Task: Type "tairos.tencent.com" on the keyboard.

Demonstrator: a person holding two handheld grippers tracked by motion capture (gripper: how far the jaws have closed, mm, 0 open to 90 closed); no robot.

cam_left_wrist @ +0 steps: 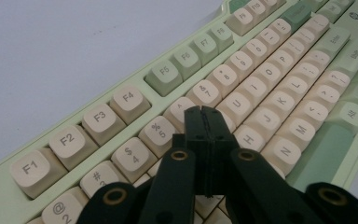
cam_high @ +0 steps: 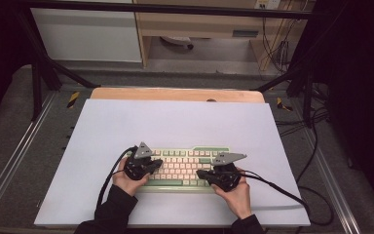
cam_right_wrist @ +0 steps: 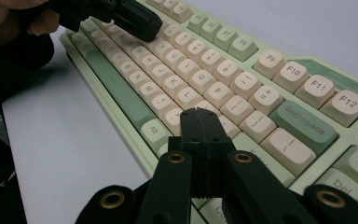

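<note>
The left gripper [cam_left_wrist: 203, 112] is clenched, its two black jaws pressed flat together with nothing between them, tips poised over the keyboard [cam_high: 187, 168] near the number row, by the 6 and 7 keys. The right gripper [cam_right_wrist: 200, 114] is clenched too, empty, its tips above the keyboard's right part, near the Alt key and below Backspace. The keyboard, pale green with cream keycaps, lies on the white mat [cam_high: 126, 126], toward its near edge.

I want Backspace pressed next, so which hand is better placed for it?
Probably the right. The right gripper, jaws shut, hovers just short of the Backspace key, while the left gripper sits over the number row near the keyboard's other end.
</note>
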